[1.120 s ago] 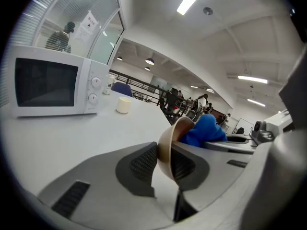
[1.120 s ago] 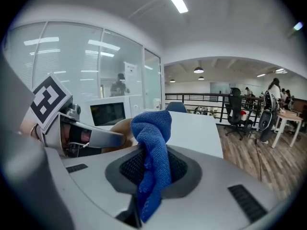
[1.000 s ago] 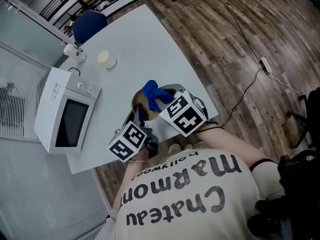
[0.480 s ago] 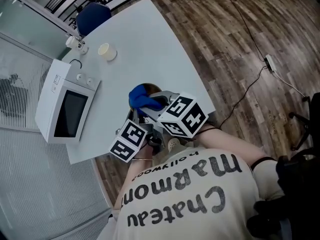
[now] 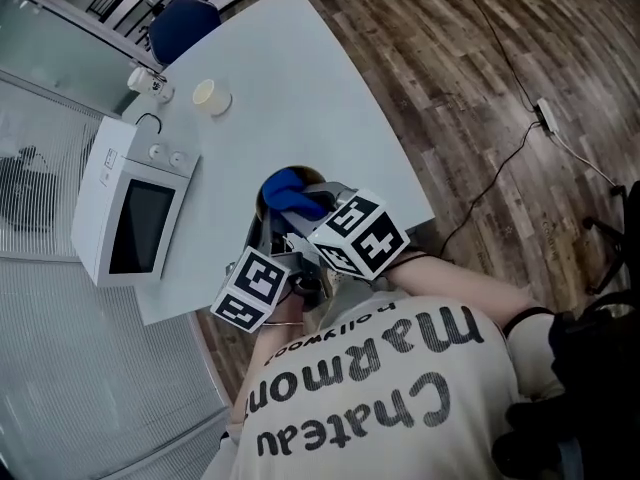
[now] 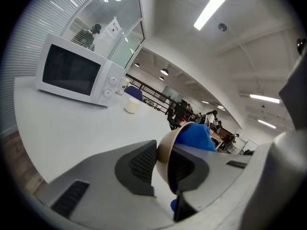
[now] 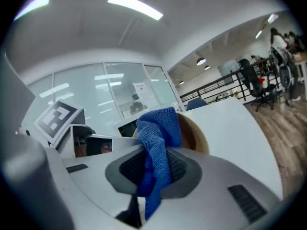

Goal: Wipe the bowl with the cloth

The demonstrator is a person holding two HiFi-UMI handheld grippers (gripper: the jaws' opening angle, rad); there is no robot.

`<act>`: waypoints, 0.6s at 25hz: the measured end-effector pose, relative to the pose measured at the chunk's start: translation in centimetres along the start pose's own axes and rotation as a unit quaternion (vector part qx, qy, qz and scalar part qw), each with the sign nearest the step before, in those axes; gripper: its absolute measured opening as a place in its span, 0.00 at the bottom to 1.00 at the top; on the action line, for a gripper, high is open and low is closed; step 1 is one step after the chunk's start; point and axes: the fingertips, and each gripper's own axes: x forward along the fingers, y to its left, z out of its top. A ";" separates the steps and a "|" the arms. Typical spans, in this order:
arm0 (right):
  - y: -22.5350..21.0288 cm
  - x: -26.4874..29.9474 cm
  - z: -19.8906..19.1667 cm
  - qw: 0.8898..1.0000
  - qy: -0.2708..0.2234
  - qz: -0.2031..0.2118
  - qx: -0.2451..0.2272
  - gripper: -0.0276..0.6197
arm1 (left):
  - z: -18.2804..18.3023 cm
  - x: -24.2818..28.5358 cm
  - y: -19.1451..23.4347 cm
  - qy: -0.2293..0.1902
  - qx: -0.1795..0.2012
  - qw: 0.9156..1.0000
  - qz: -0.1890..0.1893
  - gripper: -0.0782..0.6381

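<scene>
While tilted at the table's (image 5: 290, 98) edge, the bowl (image 6: 164, 147) is held.
Its rim sits pinched in the left gripper's (image 6: 165, 169) just-widened jaws; the right gripper's (image 7: 153, 174) jaws clench the cloth (image 7: 156, 128) inside it.

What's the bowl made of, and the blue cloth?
The bowl looks like smooth tan plastic or wood: thin wall, even matte colour. The blue cloth looks like soft microfibre: fine knobbly weave, hanging limp.

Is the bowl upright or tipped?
Tipped: the bowl stands on edge, its opening facing sideways with the blue cloth at its mouth.
</scene>
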 end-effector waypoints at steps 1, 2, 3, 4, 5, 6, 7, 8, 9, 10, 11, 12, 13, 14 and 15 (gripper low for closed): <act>0.3 0.3 -0.2 1.000 0.003 0.025 0.016 0.13 | 0.2 0.1 0.4 -0.002 -0.004 1.000 0.002 0.20; 0.5 0.6 -0.4 0.999 0.010 0.046 0.028 0.13 | 0.5 0.2 0.8 -0.004 -0.006 1.000 0.004 0.19; 0.6 1.0 -0.6 0.997 0.020 0.060 0.033 0.13 | 0.6 0.4 1.1 -0.004 -0.006 1.000 0.007 0.20; 0.7 1.3 -0.8 0.997 0.032 0.067 0.030 0.13 | 0.7 0.6 1.5 -0.003 -0.004 1.000 0.010 0.19; 0.7 1.6 -1.1 0.996 0.044 0.070 0.022 0.13 | 0.8 0.8 1.8 -0.001 -0.002 1.000 0.015 0.19; 0.6 1.9 -1.4 0.996 0.058 0.070 0.012 0.13 | 1.0 1.0 2.2 0.001 0.001 1.000 0.020 0.19; 0.6 2.3 -1.8 0.995 0.073 0.070 0.004 0.13 | 1.2 1.1 2.7 0.002 0.003 1.000 0.025 0.19; 0.4 2.5 -2.2 0.994 0.087 0.069 -0.003 0.13 | 1.4 1.3 3.2 0.002 0.003 1.000 0.030 0.19; 0.2 2.8 -2.5 0.993 0.099 0.066 -0.010 0.13 | 1.6 1.5 3.6 0.003 0.003 0.999 0.035 0.19; -0.1 3.1 -2.7 0.992 0.109 0.061 -0.019 0.13 | 1.7 1.6 4.1 0.005 0.002 0.999 0.039 0.19; -0.5 3.3 -2.8 0.991 0.118 0.053 -0.032 0.13 | 1.8 1.9 4.5 0.008 0.002 0.999 0.043 0.19; -1.0 3.5 -2.8 0.990 0.124 0.042 -0.046 0.13 | 1.8 2.1 4.8 0.011 0.003 0.999 0.047 0.19; -1.5 3.6 -2.8 0.990 0.128 0.030 -0.060 0.13 | 1.8 2.2 5.1 0.015 0.004 0.999 0.050 0.19; -2.0 3.7 -2.7 0.989 0.128 0.018 -0.073 0.13 | 1.7 2.4 5.3 0.019 0.007 0.998 0.052 0.19; -2.4 3.8 -2.6 0.988 0.126 0.007 -0.085 0.13 | 1.6 2.5 5.5 0.023 0.013 0.998 0.054 0.19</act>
